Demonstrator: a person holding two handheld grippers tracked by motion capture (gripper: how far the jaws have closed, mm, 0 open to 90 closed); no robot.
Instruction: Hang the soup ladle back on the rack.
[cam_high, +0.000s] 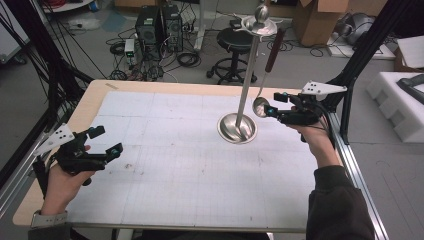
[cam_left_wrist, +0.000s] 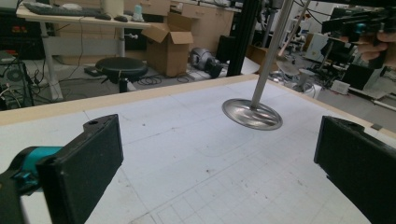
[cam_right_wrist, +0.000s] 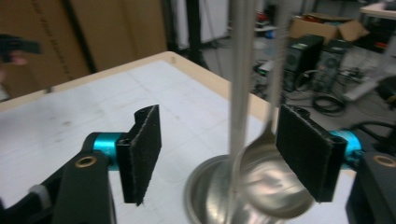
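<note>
The right gripper (cam_high: 270, 107) is held level above the table's right edge, jaws spread, with the hanging ladle's (cam_right_wrist: 268, 175) bowl between them, seemingly just short of the far pad. The ladle hangs from a steel stand (cam_high: 246, 85) whose round base sits on the gridded white table (cam_high: 175, 170). The left gripper (cam_high: 105, 141) rests low at the left, jaws apart and empty. Beyond stand a stool (cam_high: 234, 42) and cardboard boxes (cam_high: 315, 20).

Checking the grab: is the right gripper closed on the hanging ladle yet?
Not yet. The right gripper is open: its pads stand wide apart, with the ladle bowl between them, hanging beside the stand pole.
</note>
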